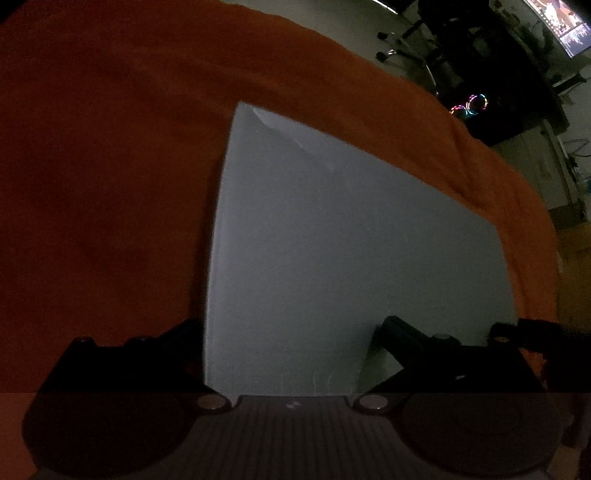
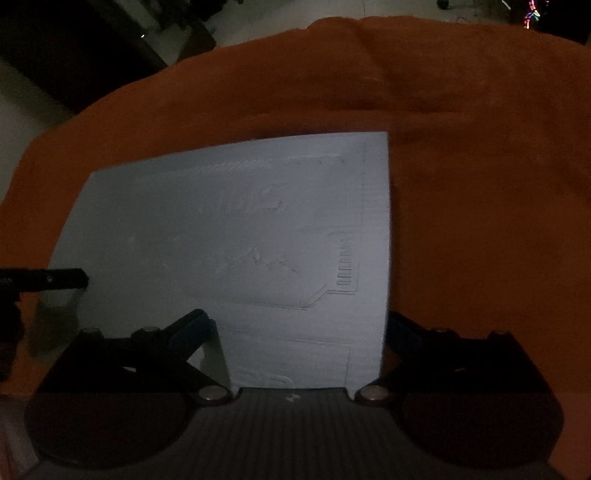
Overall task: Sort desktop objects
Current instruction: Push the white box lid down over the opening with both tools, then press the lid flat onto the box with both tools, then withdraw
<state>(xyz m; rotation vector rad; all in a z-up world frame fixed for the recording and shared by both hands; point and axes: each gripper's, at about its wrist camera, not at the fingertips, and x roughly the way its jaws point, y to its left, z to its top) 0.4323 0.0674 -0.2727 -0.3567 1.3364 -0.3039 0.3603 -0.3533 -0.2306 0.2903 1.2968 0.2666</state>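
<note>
Left gripper (image 1: 288, 332): released, jaws spread wide; nothing is pinched. Its left finger sits over the orange cloth, its right finger over the near part of the white sheet.

Right gripper (image 2: 295, 325): also released and spread wide, empty. Its left finger lies over the near part of the sheet, its right finger just off the sheet's right edge, above the cloth.

White sheet (image 2: 236, 236): a flat, pale, stiff-looking sheet or thin board lying on the cloth, directly under both grippers. The right wrist view shows faint embossed lines and a small comb-like mark near its right edge. In the left wrist view its far corner (image 1: 258, 114) looks creased or lifted. Whether either gripper touches it I cannot tell.

Orange cloth (image 1: 110, 166): covers the bench on all sides of the sheet, with folds along the far edge.

Other gripper in view: a dark finger (image 2: 55, 278) enters the right wrist view from the left, over the sheet's left edge; this looks like the left gripper.

Beyond the bench: dim room, chair legs (image 1: 402, 44), coloured lights (image 1: 469, 105), a lit screen (image 1: 561, 22).

Progress: the sheet is the only desktop object visible, lying flat and free of both grippers. It appears set down, so this item may be done. No other objects or sorting bins show, so what remains cannot be judged from here.
</note>
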